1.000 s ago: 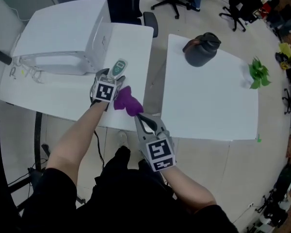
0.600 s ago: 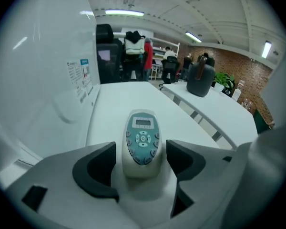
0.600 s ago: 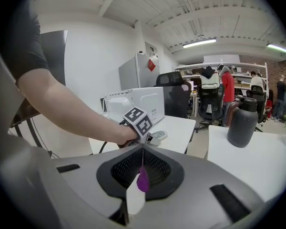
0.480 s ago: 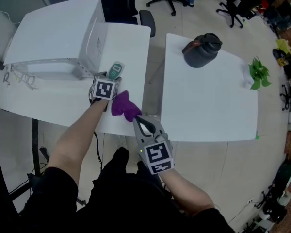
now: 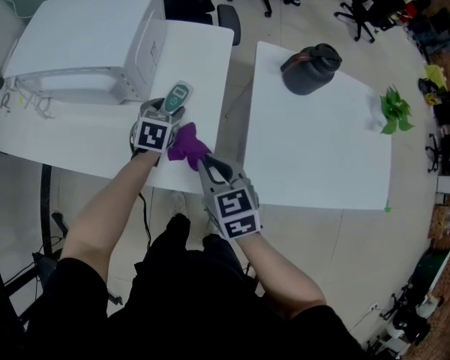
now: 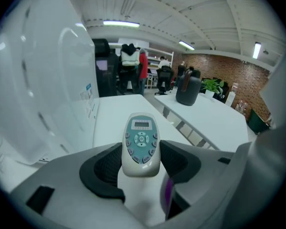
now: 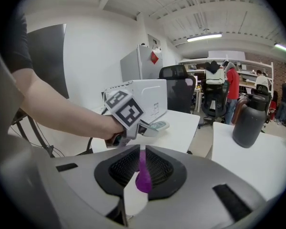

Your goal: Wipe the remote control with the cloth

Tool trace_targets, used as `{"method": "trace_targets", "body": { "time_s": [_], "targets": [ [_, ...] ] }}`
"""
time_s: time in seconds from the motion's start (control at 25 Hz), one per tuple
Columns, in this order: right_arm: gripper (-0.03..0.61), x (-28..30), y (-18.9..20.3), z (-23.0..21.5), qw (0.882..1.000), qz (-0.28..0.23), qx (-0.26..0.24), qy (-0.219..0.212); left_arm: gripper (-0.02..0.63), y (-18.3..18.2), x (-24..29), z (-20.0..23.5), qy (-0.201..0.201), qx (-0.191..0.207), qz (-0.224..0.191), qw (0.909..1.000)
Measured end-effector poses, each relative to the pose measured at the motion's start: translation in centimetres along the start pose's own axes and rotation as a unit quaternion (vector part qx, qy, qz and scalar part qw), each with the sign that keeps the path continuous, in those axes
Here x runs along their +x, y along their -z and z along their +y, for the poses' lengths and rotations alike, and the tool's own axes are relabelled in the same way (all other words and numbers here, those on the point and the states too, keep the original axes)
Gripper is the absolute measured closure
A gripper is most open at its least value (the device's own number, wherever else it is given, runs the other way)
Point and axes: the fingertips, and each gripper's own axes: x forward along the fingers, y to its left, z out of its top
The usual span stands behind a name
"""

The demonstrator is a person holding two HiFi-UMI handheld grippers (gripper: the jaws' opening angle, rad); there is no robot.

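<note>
Nearest to us, our right gripper (image 5: 208,165) pinches a fold of the purple cloth (image 5: 186,145). Its jaws have just been easing apart a little, with the cloth between them. The cloth bunches at the near edge of the left white table (image 5: 75,137), touching our left gripper (image 5: 167,112). That gripper's jaws have just been closing and now press both sides of the remote control (image 5: 178,96), whose teal keypad faces up. Behind it stands a white machine (image 5: 82,43). Farther right, a second table (image 5: 322,156) carries a black jug (image 5: 309,70) and a green plant (image 5: 392,111).
</note>
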Motion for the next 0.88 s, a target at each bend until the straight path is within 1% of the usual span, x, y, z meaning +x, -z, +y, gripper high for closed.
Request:
{"method": "trace_targets", "body": {
  "time_s": [0.04,0.12,0.2,0.28,0.36,0.4,0.56,0.64,0.72,0.76,0.8,0.84,0.88],
  "targets": [
    [0.491,0.6,0.2,0.1,1.0,0.008,-0.004,-0.005,0.376,0.0,-1.0,-0.5,0.007,0.001,-0.009,0.9999],
    [0.393,1.9,0.9,0.2,0.999,0.026,-0.016,-0.012,0.376,0.2,-3.3,-1.4,0.017,0.003,-0.029,0.9994],
    [0.344,3.5,1.9,0.2,0.998,0.048,-0.032,-0.016,0.376,0.6,-6.0,-1.7,0.015,-0.001,-0.04,0.9991],
    [0.338,5.3,3.1,0.2,0.996,0.075,-0.048,-0.02,0.376,1.4,-8.6,-1.7,0.008,-0.005,-0.043,0.999],
    [0.277,7.3,4.5,0.5,0.992,0.103,-0.061,-0.03,0.376,2.2,-11.2,-2.1,0.003,-0.009,-0.042,0.9991],
    [0.272,8.3,5.2,0.6,0.99,0.116,-0.069,-0.034,0.376,2.6,-12.4,-2.3,-0.001,-0.01,-0.042,0.9991],
    [0.272,11.8,8.1,0.3,0.982,0.157,-0.095,-0.033,0.376,4.9,-15.4,-2.6,-0.021,-0.001,-0.04,0.999],
    [0.272,12.9,9.1,0.0,0.981,0.169,-0.092,-0.033,0.376,5.8,-16.5,-2.8,-0.033,0.005,-0.04,0.9987],
    [0.274,13.3,9.5,-0.1,0.981,0.17,-0.082,-0.039,0.376,6.5,-17.4,-2.9,-0.044,0.01,-0.04,0.9981],
    [0.319,13.4,9.6,-0.1,0.981,0.171,-0.077,-0.043,0.376,6.7,-17.8,-3.0,-0.05,0.012,-0.041,0.9978],
    [0.387,13.3,9.7,-0.1,0.981,0.172,-0.073,-0.046,0.376,6.8,-18.2,-3.1,-0.056,0.014,-0.042,0.9975],
    [0.412,13.1,9.7,-0.2,0.981,0.173,-0.071,-0.046,0.376,6.9,-18.6,-3.3,-0.061,0.015,-0.044,0.9971],
    [0.423,12.6,9.4,-0.3,0.982,0.17,-0.073,-0.044,0.376,6.9,-19.0,-3.5,-0.067,0.017,-0.046,0.9966]
  ]
}}
